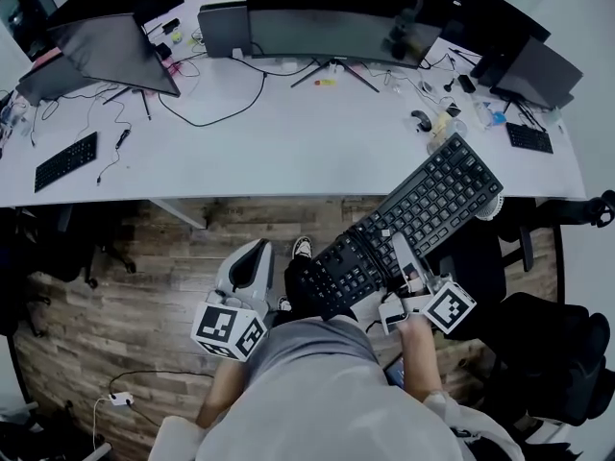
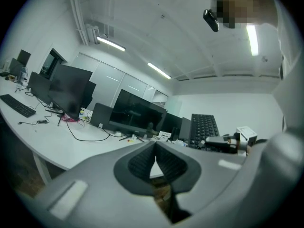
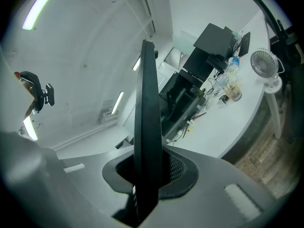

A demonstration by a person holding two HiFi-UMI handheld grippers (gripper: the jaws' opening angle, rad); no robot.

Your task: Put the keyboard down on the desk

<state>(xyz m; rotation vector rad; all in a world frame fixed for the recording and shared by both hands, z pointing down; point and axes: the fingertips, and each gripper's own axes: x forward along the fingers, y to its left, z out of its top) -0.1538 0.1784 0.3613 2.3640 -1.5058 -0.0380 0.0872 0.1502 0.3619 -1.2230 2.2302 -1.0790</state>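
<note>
Hanging just off the counter's (image 1: 317, 152) near edge, the keyboard (image 1: 413, 227) is clamped on one long edge by the right gripper's (image 1: 402, 262) fingers (image 3: 179, 167). The left gripper's (image 1: 255, 253) fingers (image 2: 137, 164) are together, empty. It looks stiff, fairly light and smooth-sided, so this one-sided pinch may let it pivot.

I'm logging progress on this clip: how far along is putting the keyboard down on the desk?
Done: the keyboard is lifted, clamped by its edge in the right gripper. In hand: it hangs tilted in the air, its far end towards the desk and its near end above the wooden floor. Left: lay it flat on the bare white top and let go. The left gripper is shut and empty.
</note>
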